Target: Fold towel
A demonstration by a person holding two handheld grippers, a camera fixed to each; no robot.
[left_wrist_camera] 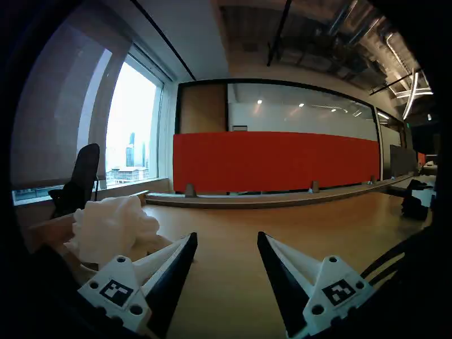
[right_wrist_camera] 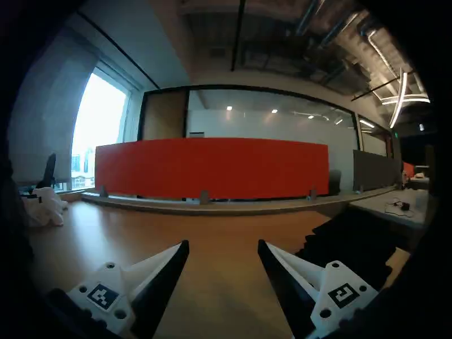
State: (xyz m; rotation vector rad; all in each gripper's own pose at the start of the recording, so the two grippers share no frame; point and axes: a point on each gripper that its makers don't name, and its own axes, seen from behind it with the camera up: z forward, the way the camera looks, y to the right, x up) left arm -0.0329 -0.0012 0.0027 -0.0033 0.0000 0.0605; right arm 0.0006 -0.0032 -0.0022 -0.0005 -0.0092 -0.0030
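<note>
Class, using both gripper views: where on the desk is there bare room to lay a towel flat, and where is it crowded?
Free: the wide bare wood of the desk in the middle, in front of the red screen. Crowded: the left edge, where the crumpled white towel sits, and the right side by a dark ribbed object.

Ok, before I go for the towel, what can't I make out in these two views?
- Towel, left gripper view: crumpled, no corners to tell; its lower part sits behind the left tongs and a wooden rim.
- Towel, right gripper view: small and far off, folds unreadable.
- Dark ridged thing, right gripper view: too dark to identify, partly behind the right tongs.
</note>
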